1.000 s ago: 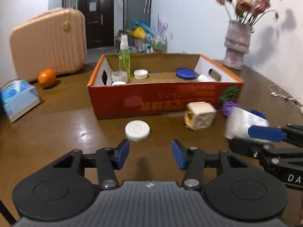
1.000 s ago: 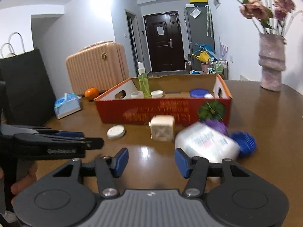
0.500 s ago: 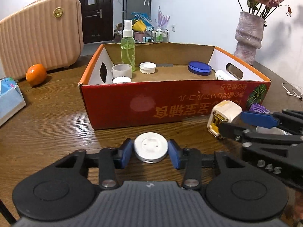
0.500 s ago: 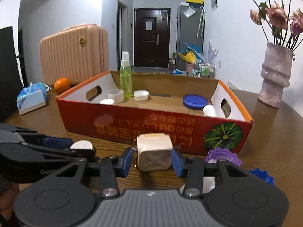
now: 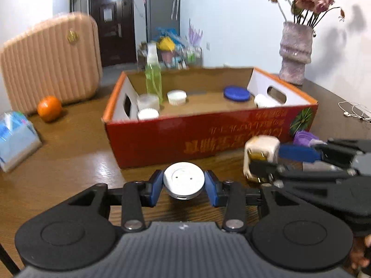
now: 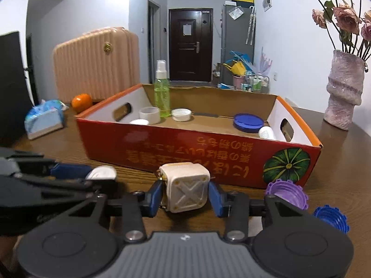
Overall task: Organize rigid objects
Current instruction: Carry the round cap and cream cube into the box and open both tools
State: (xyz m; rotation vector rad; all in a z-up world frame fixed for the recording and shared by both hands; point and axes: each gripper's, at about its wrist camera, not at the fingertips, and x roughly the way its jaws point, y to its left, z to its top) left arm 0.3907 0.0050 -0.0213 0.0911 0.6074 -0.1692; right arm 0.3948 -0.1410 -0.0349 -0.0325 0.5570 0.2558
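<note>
Red cardboard box (image 6: 176, 153) holds spray bottle (image 6: 161, 92), lids, blue cap (image 6: 248, 121).

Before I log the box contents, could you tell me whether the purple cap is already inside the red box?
No, the purple cap lies on the table outside the red box, by its front corner.

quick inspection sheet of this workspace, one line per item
surface: brown wooden table, glossy.
job's things: round white disc in left tool; cream cube plug adapter in right tool; red cardboard box holds green spray bottle, blue lid and white caps.
clutter: purple cap, blue cap, orange, tissue pack.
grippers: both shut on their items.
cables: white earphones.
surroundings: pink suitcase, flower vase, dark door.
</note>
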